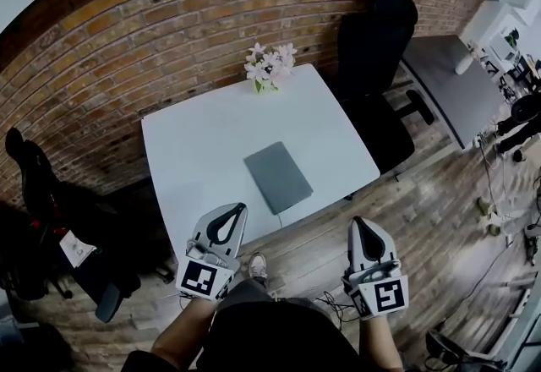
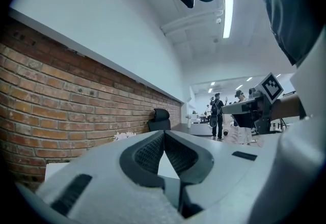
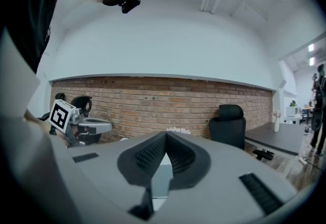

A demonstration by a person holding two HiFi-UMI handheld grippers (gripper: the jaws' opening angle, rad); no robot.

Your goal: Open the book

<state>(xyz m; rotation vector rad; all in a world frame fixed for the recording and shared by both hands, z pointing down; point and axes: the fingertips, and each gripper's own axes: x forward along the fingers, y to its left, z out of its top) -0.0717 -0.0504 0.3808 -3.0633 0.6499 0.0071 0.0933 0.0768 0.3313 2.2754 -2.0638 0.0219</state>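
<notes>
A closed grey book lies flat on the white table, toward its near edge. My left gripper hovers at that near edge, just left of the book and apart from it, jaws shut and empty. My right gripper is off the table's near right corner over the wooden floor, also shut with nothing in it. In the left gripper view the left gripper's jaw tips meet. In the right gripper view the right gripper's tips meet the same way. Both point level toward the brick wall.
A small vase of pale flowers stands at the table's far edge. A black office chair is at the far right corner, a grey desk beyond it, and dark chairs and gear on the left. People stand far off.
</notes>
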